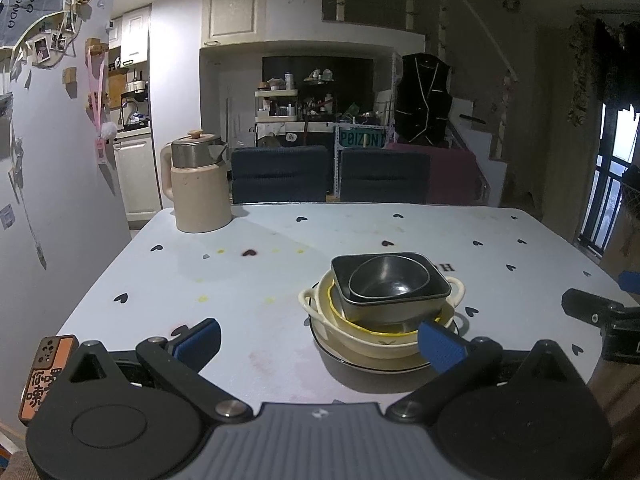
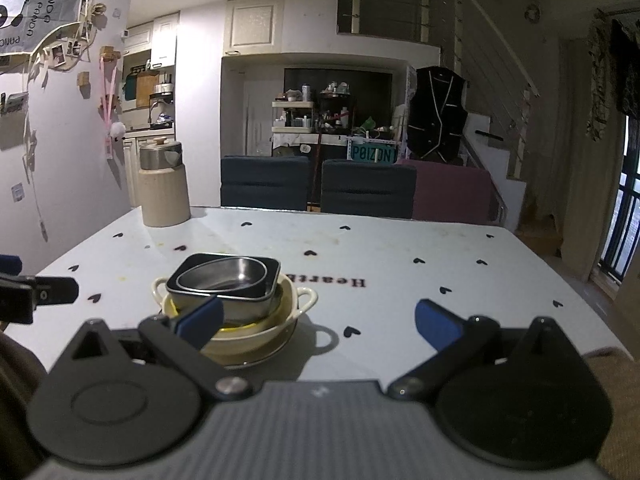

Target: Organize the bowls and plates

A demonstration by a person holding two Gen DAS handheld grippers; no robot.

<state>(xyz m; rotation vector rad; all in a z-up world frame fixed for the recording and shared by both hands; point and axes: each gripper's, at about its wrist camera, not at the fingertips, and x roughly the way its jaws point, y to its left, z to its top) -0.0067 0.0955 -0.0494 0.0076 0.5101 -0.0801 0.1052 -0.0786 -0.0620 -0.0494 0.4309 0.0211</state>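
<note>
The dishes stand as one nested stack (image 1: 382,312) on the bench (image 1: 248,280), toward its near edge. At the bottom lies a dark-rimmed plate (image 1: 360,364). On it sits a cream bowl (image 1: 316,312) with two small handles, then a yellow-rimmed bowl (image 1: 360,330), then a dark square dish (image 1: 400,304), and in that a round dark bowl (image 1: 390,280) (it looks like metal in the right wrist view, though the light is dim). The square dish sits a little tilted in the bowl under it.

No other plate or bowl shows anywhere on the bench. The only other thing on it is a beige kettle (image 1: 200,192) at the far left corner, well apart from the stack.

The left gripper (image 1: 320,344) hangs at the near edge with its jaws spread wide and nothing between them; its right pad stands in front of the stack's near rim, and whether it touches cannot be told. The right gripper (image 2: 320,324) is likewise wide open and empty, with the stack (image 2: 232,300) behind its left pad.

By this I judge the task done or very nearly so: everything is gathered, largest below and smallest on top. What may be left is small, perhaps squaring the tilted dish, or carrying the stack off to a shelf, if the task means that. The pictures do not say.
</note>
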